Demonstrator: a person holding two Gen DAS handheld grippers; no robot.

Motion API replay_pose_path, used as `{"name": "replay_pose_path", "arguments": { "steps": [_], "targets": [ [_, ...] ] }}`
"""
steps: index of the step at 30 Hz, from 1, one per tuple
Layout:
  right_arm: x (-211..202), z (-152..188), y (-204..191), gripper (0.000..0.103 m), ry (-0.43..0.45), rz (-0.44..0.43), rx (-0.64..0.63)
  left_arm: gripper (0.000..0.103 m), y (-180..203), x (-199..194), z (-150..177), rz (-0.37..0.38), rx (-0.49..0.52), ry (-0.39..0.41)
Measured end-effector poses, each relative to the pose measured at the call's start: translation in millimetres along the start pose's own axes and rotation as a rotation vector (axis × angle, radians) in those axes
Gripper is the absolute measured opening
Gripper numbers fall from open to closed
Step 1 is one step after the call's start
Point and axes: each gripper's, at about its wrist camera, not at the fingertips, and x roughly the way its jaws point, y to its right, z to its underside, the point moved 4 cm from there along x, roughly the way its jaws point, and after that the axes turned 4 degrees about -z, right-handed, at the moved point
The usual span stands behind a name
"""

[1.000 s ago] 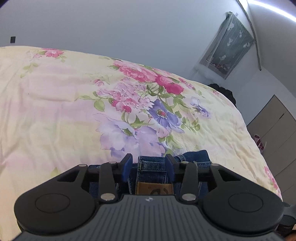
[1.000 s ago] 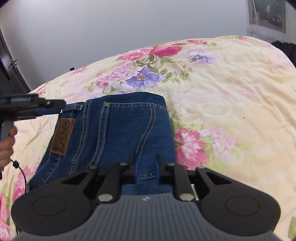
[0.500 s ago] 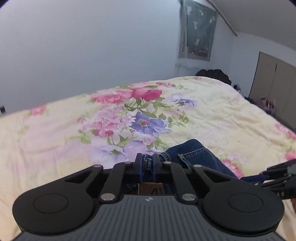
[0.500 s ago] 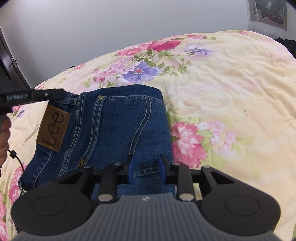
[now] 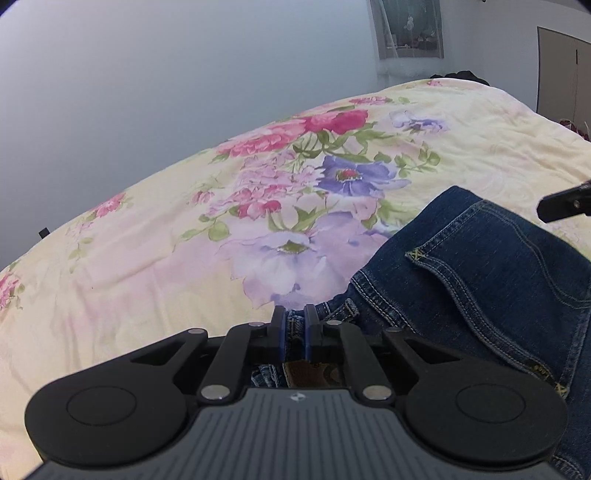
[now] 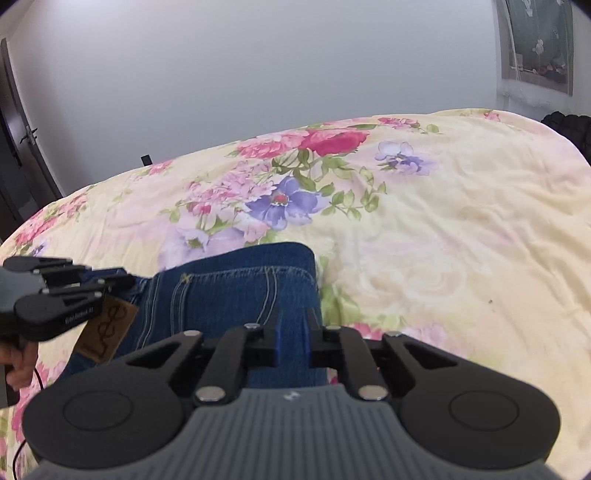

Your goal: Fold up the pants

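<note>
Folded dark blue jeans (image 5: 480, 266) lie on the floral bedspread (image 5: 184, 258), with a brown leather Lee patch (image 6: 107, 328) near the waistband. My left gripper (image 5: 294, 317) is shut on the waistband edge of the jeans, with denim between its blue pads. It also shows in the right wrist view (image 6: 122, 280) at the jeans' left side. My right gripper (image 6: 291, 317) is shut on the jeans (image 6: 236, 295) at their right part, fabric between the pads. Its tip shows at the right edge of the left wrist view (image 5: 565, 206).
The bedspread (image 6: 443, 240) spreads wide to the right and far side. A grey wall is behind the bed. A dark door (image 6: 14, 155) stands at left, a hanging cloth (image 5: 410, 29) on the far wall, a wardrobe (image 5: 565, 74) at right.
My left gripper has closed on the waistband and swung round, so more of the jeans shows at its right. The right gripper has lifted slightly with the fabric.
</note>
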Motion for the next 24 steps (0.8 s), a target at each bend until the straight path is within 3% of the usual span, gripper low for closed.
{"name": "replay_pose_path", "arguments": {
  "steps": [4, 7, 11, 13, 15, 16, 20, 24],
  "targets": [
    [42, -5, 6, 0.003, -0.033, 0.004, 0.022, 0.009, -5, 13, 7, 0.017, -0.008, -0.006],
    [70, 5, 12, 0.002, -0.129, 0.008, 0.029, 0.009, -6, 22, 8, 0.024, -0.017, -0.011],
    [74, 5, 13, 0.002, -0.16, 0.012, 0.036, 0.009, -3, 24, 6, 0.001, -0.009, -0.025],
    [62, 1, 11, 0.002, -0.157, 0.016, 0.038, 0.011, -1, 17, 1, -0.009, 0.017, -0.015],
    [35, 1, 11, 0.002, -0.127, 0.01, 0.035, 0.023, -7, 2, -3, -0.031, 0.001, 0.006],
    [20, 3, 11, 0.003, -0.112, 0.01, 0.032, 0.025, -11, -6, -4, -0.03, -0.025, 0.013],
    [-46, 26, 11, 0.007, -0.046, 0.049, -0.004, 0.026, -25, -52, 2, 0.011, -0.164, 0.005],
    [-108, 72, 11, 0.007, 0.017, 0.117, 0.026, 0.026, -9, -99, 21, 0.07, -0.166, 0.027]
  ]
}}
